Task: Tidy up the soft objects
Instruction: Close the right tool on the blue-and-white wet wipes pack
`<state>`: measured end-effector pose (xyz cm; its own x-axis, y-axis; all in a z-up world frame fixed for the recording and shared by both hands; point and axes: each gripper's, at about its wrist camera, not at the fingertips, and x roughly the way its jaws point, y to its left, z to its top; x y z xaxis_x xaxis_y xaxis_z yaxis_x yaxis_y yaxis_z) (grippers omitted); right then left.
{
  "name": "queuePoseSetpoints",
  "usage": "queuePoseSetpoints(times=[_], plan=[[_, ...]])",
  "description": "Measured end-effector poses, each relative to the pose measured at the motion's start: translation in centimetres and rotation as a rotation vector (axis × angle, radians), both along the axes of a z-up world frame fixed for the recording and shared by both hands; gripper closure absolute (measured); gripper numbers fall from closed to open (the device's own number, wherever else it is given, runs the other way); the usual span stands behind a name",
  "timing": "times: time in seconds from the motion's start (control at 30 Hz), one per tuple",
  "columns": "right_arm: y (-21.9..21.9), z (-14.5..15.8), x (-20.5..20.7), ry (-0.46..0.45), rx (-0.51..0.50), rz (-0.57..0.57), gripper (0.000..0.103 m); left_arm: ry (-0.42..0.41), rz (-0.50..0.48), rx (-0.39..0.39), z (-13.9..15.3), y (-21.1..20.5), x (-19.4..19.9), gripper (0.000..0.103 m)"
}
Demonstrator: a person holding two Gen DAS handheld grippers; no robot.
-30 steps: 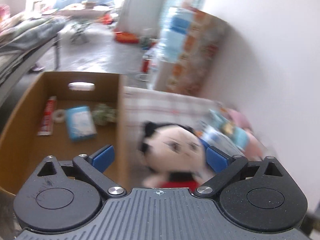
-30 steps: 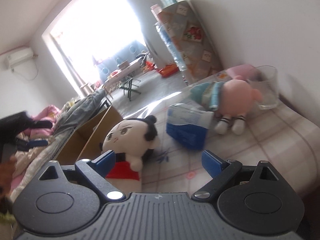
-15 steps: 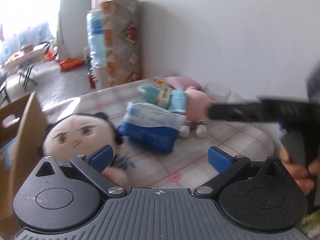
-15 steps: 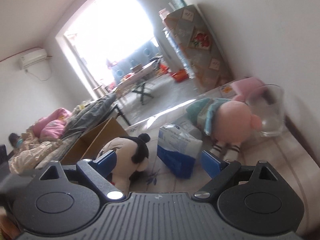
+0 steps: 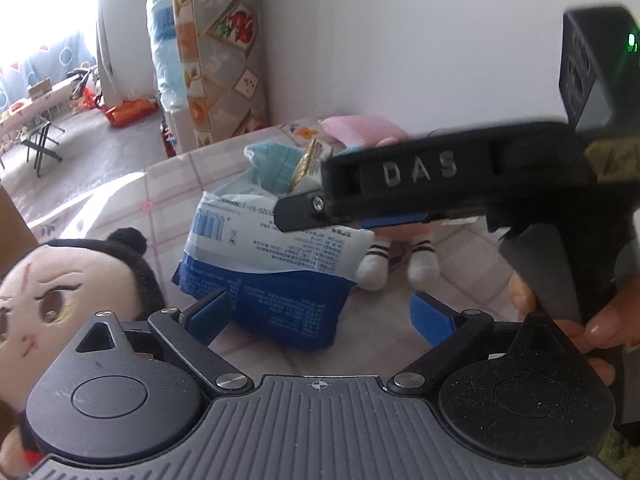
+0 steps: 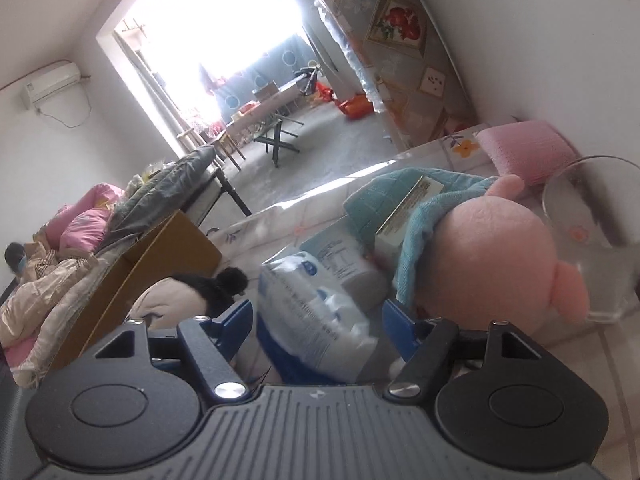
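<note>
- Left gripper (image 5: 320, 312): blue-padded fingers (image 5: 208, 314) spread wide, nothing between the pads. It hangs just in front of the blue-and-white soft pack (image 5: 276, 268).
- Soft pack lies on the checked cloth (image 5: 168, 184) of the table. White upper half shows a barcode and rows of small print, seen upside down; a date-like string is partly legible, but I cannot read it with confidence. Blue lower half carries fine white text, too small to read.
- Right gripper (image 6: 316, 326): fingers held apart, straddling the top of the same pack (image 6: 320, 320). Pads (image 6: 236, 320) stand either side of it; contact cannot be confirmed from this view.
- In the left wrist view the right gripper (image 5: 304, 212) crosses from the right, its body embossed "DAS". A green indicator light (image 5: 632, 40) glows on the unit above it. The person's hand (image 5: 592, 320) wraps the handle.
- Pink pig plush (image 6: 492, 264) lies just behind the pack, wearing a teal knit garment (image 6: 400, 204) with a gold-edged paper tag (image 6: 412, 208); tag print unreadable. Its white-socked feet (image 5: 400, 260) show in the left view.
- Black-haired doll plush (image 5: 60, 292) lies left of the pack, beside the cardboard box (image 6: 160, 260).
- Clear glass cup (image 6: 592, 232) stands next to the pig's head; pink folded cloth (image 6: 528, 148) sits behind it near the wall.
</note>
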<state>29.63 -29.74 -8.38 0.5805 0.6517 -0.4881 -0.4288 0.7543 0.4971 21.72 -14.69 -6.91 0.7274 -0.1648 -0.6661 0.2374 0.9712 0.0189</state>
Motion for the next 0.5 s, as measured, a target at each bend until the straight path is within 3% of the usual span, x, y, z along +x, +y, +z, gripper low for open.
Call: queuePoseSetpoints(times=[0.17,0.27,0.5], plan=[[0.7,-0.8,1.8,0.040,-0.012,0.054,0.029,0.019,0.024,0.011,-1.4,-0.3,1.5,0.010],[0.5,-1.7,3.0,0.113,0.045,0.093,0.037,0.024,0.038,0.016,-1.8,-0.3,2.1,0.010],[-0.6,-2.2,1.9,0.196,0.194,0.195,0.045,0.023,0.034,-0.025,-1.8,0.4,1.6,0.010]])
